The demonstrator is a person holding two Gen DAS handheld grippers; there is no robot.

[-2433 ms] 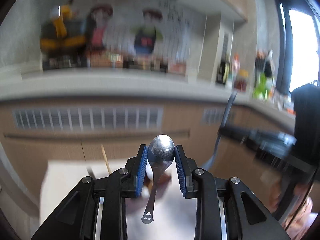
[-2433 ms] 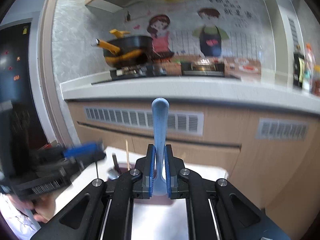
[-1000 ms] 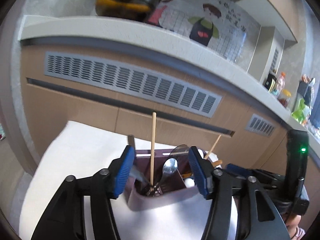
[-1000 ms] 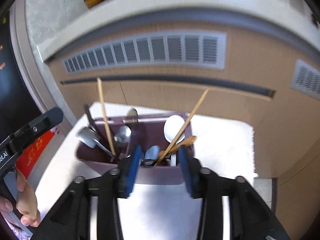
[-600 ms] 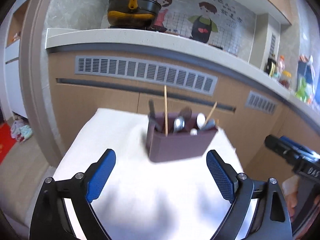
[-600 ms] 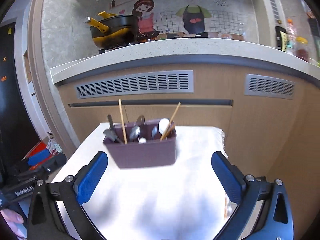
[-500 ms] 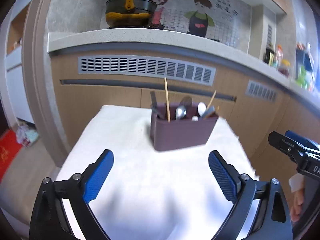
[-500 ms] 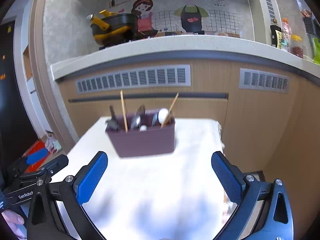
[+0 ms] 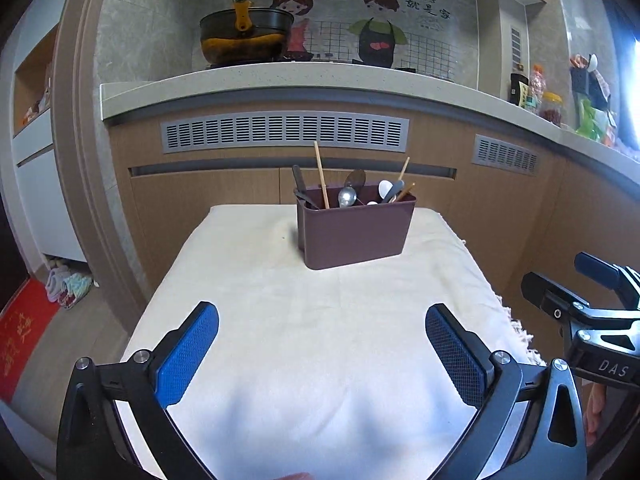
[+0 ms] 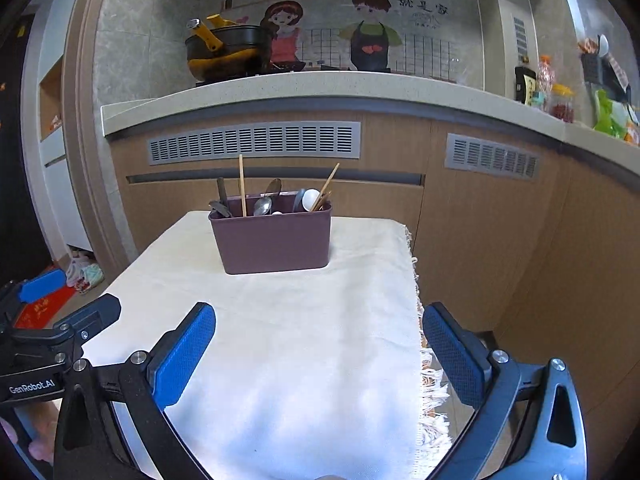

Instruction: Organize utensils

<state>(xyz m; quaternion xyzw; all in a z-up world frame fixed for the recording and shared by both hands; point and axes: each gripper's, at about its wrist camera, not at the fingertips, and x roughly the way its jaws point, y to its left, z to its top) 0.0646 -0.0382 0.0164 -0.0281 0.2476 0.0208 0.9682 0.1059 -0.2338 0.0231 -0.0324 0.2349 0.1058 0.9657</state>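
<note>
A maroon utensil holder (image 9: pixel 354 236) (image 10: pixel 276 242) stands upright at the far end of the white-clothed table (image 9: pixel 248 280). Metal spoons (image 9: pixel 347 196), a white spoon (image 9: pixel 385 188), wooden chopsticks (image 9: pixel 321 174) and dark handles stick out of it. My left gripper (image 9: pixel 322 314) hovers over the near part of the cloth, well short of the holder; its jaws are opening wide with nothing between them. My right gripper (image 10: pixel 319 312) stands open and empty at the same distance, above the table's right side. Each gripper shows at the edge of the other's view.
Wooden cabinets with grey vent grilles (image 9: pixel 286 130) and a stone counter (image 9: pixel 280 78) rise right behind the table. A wok (image 9: pixel 244 42) sits on the stove; bottles (image 10: pixel 560 100) stand at the right. The cloth's fringed edge (image 10: pixel 430 384) hangs on the right. A red mat (image 9: pixel 20 340) lies on the floor.
Both grippers let go of their spoons into the holder, opened wide and drew back from it toward the near end of the table. The holder now looks smaller and farther.
</note>
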